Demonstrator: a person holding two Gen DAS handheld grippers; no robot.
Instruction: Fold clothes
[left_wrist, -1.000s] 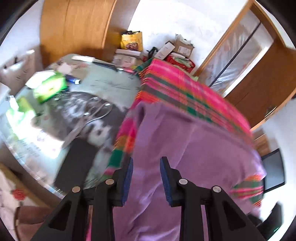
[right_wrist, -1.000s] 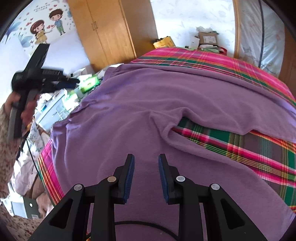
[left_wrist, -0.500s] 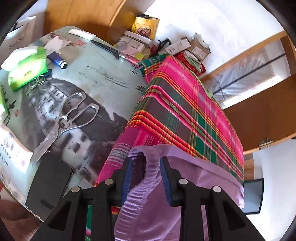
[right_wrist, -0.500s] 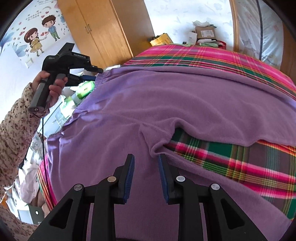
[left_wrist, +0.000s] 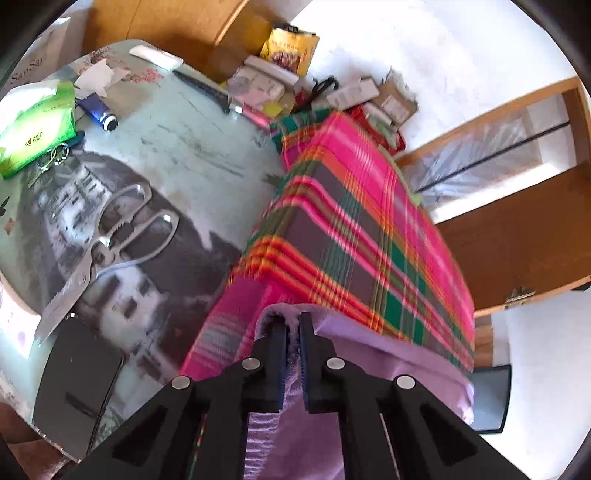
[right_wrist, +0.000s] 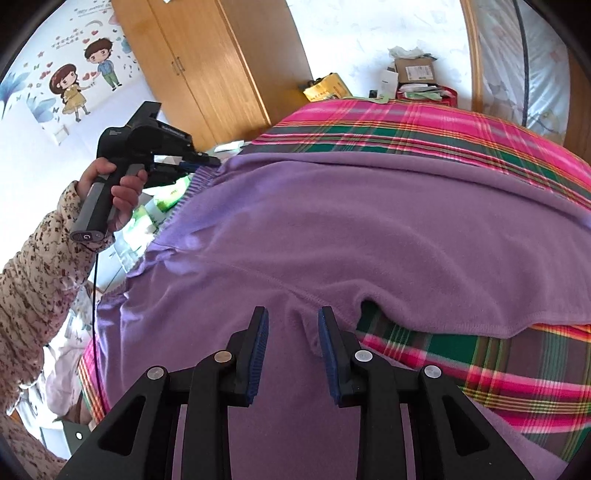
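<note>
A purple fleece garment (right_wrist: 351, 229) lies spread over a pink and green plaid cloth (right_wrist: 424, 129). My left gripper (left_wrist: 292, 319) is shut on the garment's ribbed edge (left_wrist: 280, 312) at the cloth's near left corner. The right wrist view shows the same left gripper (right_wrist: 207, 162), held by a hand (right_wrist: 118, 184) in a floral sleeve, pinching that edge at the far left. My right gripper (right_wrist: 291, 317) stands open low over the garment, near a fold beside an opening where the plaid shows.
Left of the plaid cloth is a glass-topped table (left_wrist: 192, 147) with kitchen scissors (left_wrist: 110, 236), a dark phone (left_wrist: 77, 384), a green tissue pack (left_wrist: 37, 129) and keys. Boxes (left_wrist: 288, 48) pile at the far end. Wooden wardrobe doors (right_wrist: 207, 70) stand behind.
My left gripper has slid back to the garment's ribbed edge and closed on it. The right gripper has moved forward toward the fold by the plaid gap, still open.
</note>
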